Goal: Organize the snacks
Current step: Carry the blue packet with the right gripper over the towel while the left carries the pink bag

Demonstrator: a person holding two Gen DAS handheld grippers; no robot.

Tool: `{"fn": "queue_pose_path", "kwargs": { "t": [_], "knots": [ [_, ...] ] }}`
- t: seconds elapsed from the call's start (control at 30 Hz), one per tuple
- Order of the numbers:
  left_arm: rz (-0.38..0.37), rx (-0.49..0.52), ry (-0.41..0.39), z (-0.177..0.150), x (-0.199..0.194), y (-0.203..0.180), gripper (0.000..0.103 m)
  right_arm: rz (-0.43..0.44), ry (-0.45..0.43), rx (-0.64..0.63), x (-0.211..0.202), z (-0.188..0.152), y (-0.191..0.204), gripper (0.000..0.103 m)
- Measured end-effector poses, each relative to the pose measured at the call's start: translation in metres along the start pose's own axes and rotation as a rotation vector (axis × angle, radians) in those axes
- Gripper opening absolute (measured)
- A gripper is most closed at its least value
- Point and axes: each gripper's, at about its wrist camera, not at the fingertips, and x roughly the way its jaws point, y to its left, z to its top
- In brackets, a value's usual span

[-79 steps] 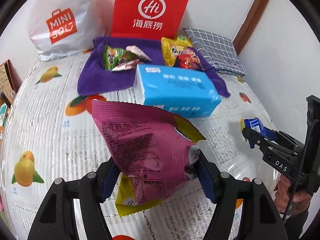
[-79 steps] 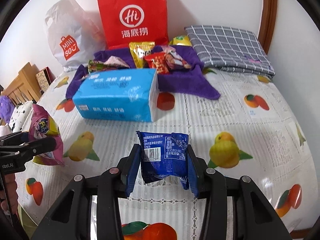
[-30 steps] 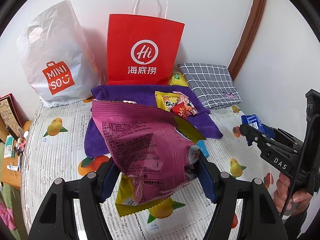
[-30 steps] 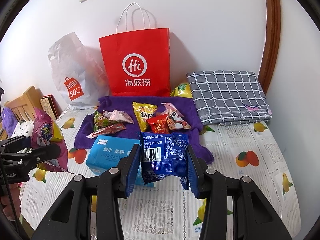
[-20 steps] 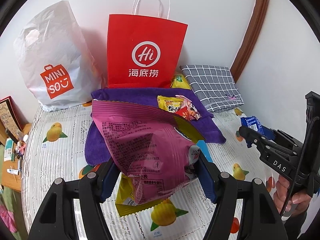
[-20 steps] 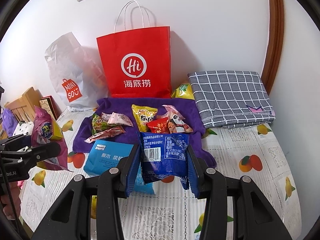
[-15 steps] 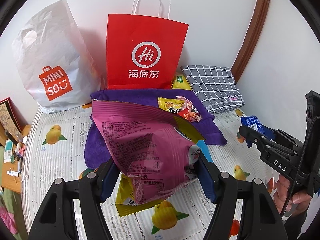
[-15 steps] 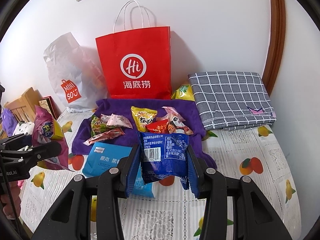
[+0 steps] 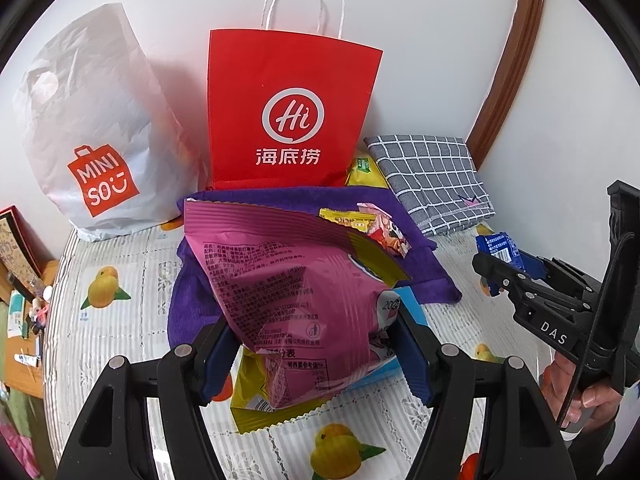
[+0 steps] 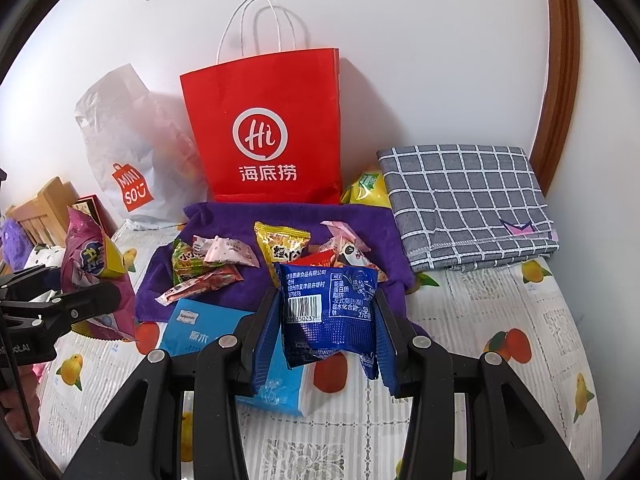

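Observation:
My left gripper (image 9: 312, 352) is shut on a large pink snack bag (image 9: 292, 292) and holds it up above the table; it also shows at the left of the right wrist view (image 10: 94, 280). My right gripper (image 10: 326, 344) is shut on a small blue snack packet (image 10: 330, 312), also held in the air; it shows at the right of the left wrist view (image 9: 498, 246). Several small snack packets (image 10: 216, 264) lie on a purple towel (image 10: 280, 216) ahead. A red paper bag (image 10: 266, 136) stands open-topped behind the towel.
A blue tissue pack (image 10: 208, 332) lies in front of the towel. A white Miniso bag (image 10: 124, 152) stands left of the red bag. A folded grey checked cloth (image 10: 464, 200) lies at the right. A yellow-green packet (image 10: 368, 188) sits beside the red bag. Walls close the back and right.
Both grippers have risen well above the table since 2.6 s ago, then edged forward toward the red bag. Each keeps its packet.

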Motion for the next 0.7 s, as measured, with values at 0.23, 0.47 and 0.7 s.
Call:
{"fn": "queue_pose_path", "kwargs": {
  "t": [0.23,0.47,0.7],
  "knots": [
    [0.003,-0.003,0.003,0.007,0.009,0.006,0.069,-0.002,0.002,0.001,0.010,0.007,-0.001,0.043],
    [0.007,0.000,0.004,0.012,0.015,0.009,0.069,-0.001,0.007,-0.005,0.020,0.013,0.000,0.043],
    [0.008,-0.009,0.006,0.018,0.021,0.016,0.069,0.002,0.005,-0.016,0.029,0.021,0.003,0.043]
  ]
}}
